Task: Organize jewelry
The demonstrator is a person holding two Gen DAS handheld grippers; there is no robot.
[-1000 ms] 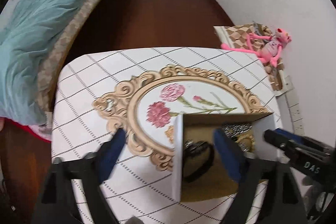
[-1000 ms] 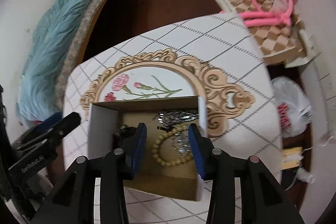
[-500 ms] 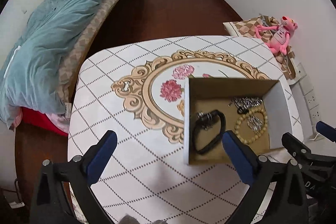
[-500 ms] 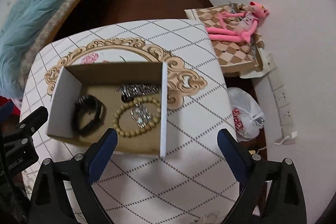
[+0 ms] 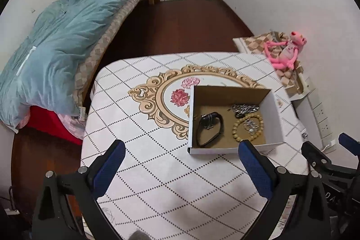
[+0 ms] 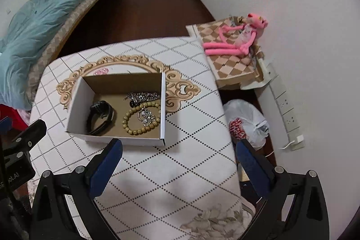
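Note:
An open cardboard box stands on the table. Inside lie a black bracelet, a beige bead bracelet with a silver piece in its ring, and a silver chain at the back. My left gripper is open and empty, held above the table in front of the box. My right gripper is open and empty, also in front of the box, over the table's right part.
The table has a white cloth with a gold-framed flower print. A bed with a blue quilt stands to the left. A pink plush toy lies on a checkered cushion at the right, with a white plastic bag on the floor.
Both grippers have pulled back and up from the box and opened wide. The right jaws were narrow over the bead bracelet and are now wide and empty.

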